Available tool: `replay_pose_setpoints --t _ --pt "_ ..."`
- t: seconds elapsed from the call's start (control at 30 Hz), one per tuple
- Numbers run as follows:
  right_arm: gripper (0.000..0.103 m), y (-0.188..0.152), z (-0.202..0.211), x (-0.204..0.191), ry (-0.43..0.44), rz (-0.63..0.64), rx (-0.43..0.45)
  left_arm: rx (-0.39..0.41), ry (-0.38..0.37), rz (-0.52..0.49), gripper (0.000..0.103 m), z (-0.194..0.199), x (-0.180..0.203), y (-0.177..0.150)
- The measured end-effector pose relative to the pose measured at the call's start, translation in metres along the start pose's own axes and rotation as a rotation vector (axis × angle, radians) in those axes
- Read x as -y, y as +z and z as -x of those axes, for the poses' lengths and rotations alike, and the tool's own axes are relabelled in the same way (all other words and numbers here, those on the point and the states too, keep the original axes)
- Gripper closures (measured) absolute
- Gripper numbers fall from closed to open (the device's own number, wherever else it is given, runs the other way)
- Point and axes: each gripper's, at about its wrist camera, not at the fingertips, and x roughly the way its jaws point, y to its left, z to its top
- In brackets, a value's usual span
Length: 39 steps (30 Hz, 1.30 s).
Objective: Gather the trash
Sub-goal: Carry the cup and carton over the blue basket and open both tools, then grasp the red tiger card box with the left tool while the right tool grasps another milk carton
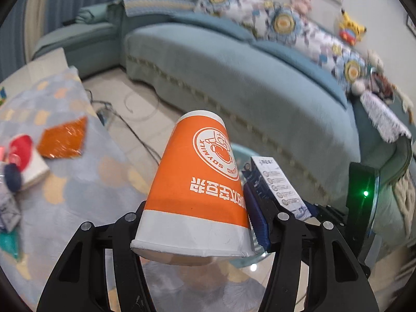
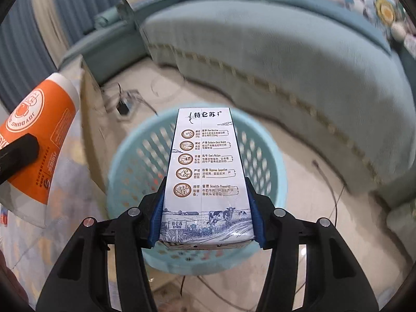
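Note:
My left gripper (image 1: 195,221) is shut on an orange and white paper cup (image 1: 195,182), held bottom-forward over the table edge. The cup also shows at the left of the right wrist view (image 2: 39,140). My right gripper (image 2: 205,215) is shut on a white and blue milk carton (image 2: 205,169), held above a light blue plastic basket (image 2: 267,156) on the floor. The carton also shows in the left wrist view (image 1: 278,184), just right of the cup. The basket's inside is mostly hidden by the carton.
A table with a grey patterned cloth (image 1: 78,182) carries an orange wrapper (image 1: 62,140), a small box with red and blue caps (image 1: 23,163) and other bits at the left. A teal sofa (image 1: 234,78) curves behind. Cables and a power strip (image 2: 124,106) lie on the floor.

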Motion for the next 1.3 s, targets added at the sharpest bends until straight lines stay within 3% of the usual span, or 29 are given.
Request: replay_pose_setpoints --t 0.23,0.37,0.7,0.93,1.1,1.23,1.3 --pt "0.052 -0.02 -0.026 0.005 0.012 -0.062 -0.109 -0.089 0.035 -0.074 0.048 -0.03 0.008 -0.013" --pt "0.051 -0.019 -0.022 0.013 0.027 -0.097 -0.111 -0.079 0.004 -0.078 0.035 -0.023 0.006 -0.013" --pt "0.051 -0.02 -0.003 0.012 0.049 -0.104 -0.064 -0.011 -0.034 -0.031 0.035 0.004 -0.006 -0.011" --pt "0.051 -0.021 0.029 -0.039 0.16 0.038 0.054 0.083 -0.027 -0.01 0.035 0.05 -0.019 -0.005" --pt "0.046 -0.013 0.061 -0.102 0.273 0.188 0.154 0.203 -0.001 0.061 0.034 0.116 -0.06 -0.005" --pt "0.044 -0.009 0.074 -0.162 0.363 0.304 0.167 0.275 0.115 0.153 0.031 0.166 -0.117 -0.024" --pt "0.044 -0.01 0.076 -0.193 0.387 0.354 0.163 0.305 0.224 0.212 0.03 0.191 -0.156 -0.043"
